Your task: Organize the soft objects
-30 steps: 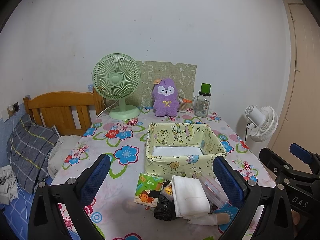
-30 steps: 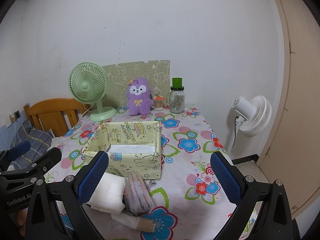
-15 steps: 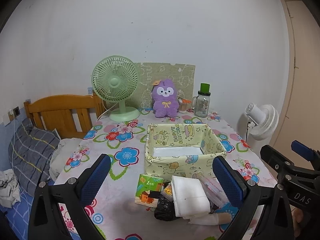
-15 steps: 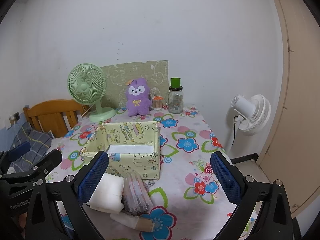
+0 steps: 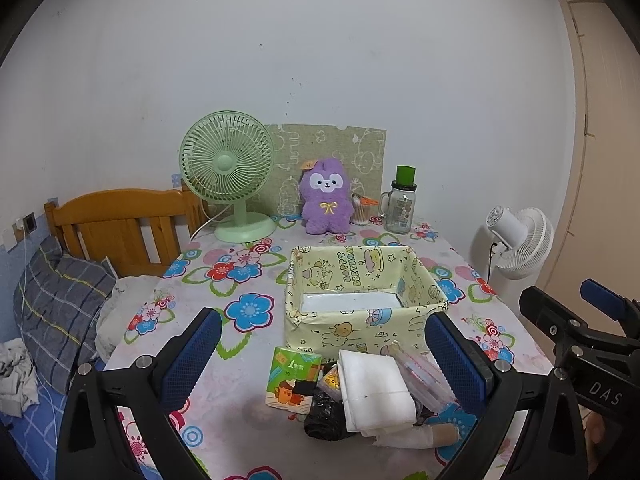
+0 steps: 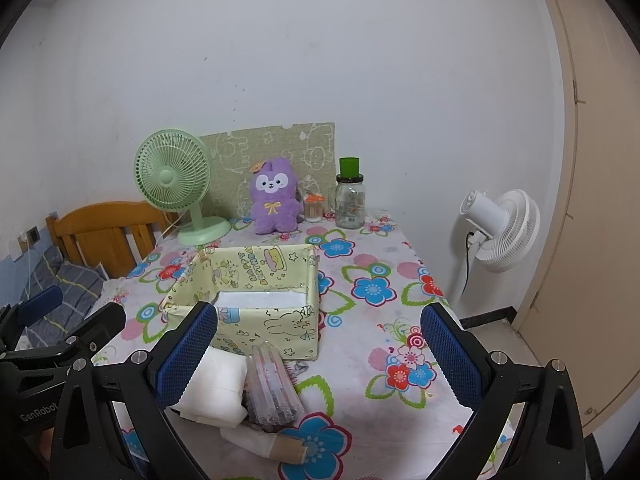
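Left gripper (image 5: 326, 362) jaws wide apart above folded white cloth (image 5: 376, 392), before yellow box (image 5: 362, 328).

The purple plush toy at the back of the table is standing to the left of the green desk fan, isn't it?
Not quite: the purple plush toy stands at the back of the table, but to the right of the green desk fan, as the left wrist view shows.

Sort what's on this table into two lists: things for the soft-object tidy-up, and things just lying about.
For the job: yellow fabric box, folded white cloth, tissue pack, black bag, clear packet, paper roll.

Lying about: green fan, purple plush, glass jar, white fan.
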`<state>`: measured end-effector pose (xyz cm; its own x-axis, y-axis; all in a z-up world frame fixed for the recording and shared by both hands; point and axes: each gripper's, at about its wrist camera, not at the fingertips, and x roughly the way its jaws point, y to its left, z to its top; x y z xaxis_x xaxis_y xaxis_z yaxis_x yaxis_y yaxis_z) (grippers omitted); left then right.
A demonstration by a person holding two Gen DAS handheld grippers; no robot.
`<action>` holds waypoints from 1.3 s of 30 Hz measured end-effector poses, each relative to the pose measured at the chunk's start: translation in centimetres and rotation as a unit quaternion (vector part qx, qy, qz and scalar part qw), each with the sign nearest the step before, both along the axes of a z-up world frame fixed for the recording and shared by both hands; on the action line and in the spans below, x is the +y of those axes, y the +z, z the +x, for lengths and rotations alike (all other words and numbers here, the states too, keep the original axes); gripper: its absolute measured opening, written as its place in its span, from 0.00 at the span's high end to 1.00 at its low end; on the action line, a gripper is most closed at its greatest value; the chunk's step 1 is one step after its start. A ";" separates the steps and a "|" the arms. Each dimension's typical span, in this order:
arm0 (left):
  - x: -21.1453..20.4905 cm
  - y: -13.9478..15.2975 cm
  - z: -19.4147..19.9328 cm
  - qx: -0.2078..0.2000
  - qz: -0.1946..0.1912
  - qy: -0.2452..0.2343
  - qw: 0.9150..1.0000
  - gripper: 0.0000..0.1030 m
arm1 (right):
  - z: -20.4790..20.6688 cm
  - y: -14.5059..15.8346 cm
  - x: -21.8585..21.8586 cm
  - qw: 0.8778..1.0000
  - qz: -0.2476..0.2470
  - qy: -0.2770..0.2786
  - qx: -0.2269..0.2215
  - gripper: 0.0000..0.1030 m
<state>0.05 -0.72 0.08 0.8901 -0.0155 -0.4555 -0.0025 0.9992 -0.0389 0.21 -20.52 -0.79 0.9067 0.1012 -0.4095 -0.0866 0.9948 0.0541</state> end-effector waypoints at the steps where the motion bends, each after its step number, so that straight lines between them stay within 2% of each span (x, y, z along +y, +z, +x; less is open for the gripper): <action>1: 0.0 0.0 0.0 0.001 0.000 0.000 1.000 0.01 | 0.0 0.0 0.0 1.000 0.000 0.000 0.000 0.00; 10: 0.1 -0.2 0.3 0.006 -0.001 0.002 1.000 0.01 | 0.3 0.0 0.1 1.000 0.003 0.003 0.005 0.00; 14: 0.1 -0.5 0.7 0.012 -0.003 0.000 1.000 0.05 | 0.6 0.0 0.2 1.000 0.005 0.004 0.009 0.00; 24: 0.3 -1.0 1.5 0.016 -0.008 -0.002 1.000 0.06 | 1.6 -0.5 0.4 1.000 0.005 0.009 0.016 0.00; 26: 0.4 -1.2 1.7 0.017 -0.007 -0.002 1.000 0.09 | 1.7 -0.6 0.3 1.000 0.006 0.009 0.018 0.00; 32: 0.8 -2.0 2.5 0.032 -0.006 0.004 0.999 0.10 | 2.5 -1.1 0.5 1.000 0.010 0.011 0.026 0.01; 39: 0.7 -4.3 4.0 0.066 -0.004 -0.004 0.998 0.13 | 3.5 -2.0 1.2 0.999 0.011 0.022 0.034 0.01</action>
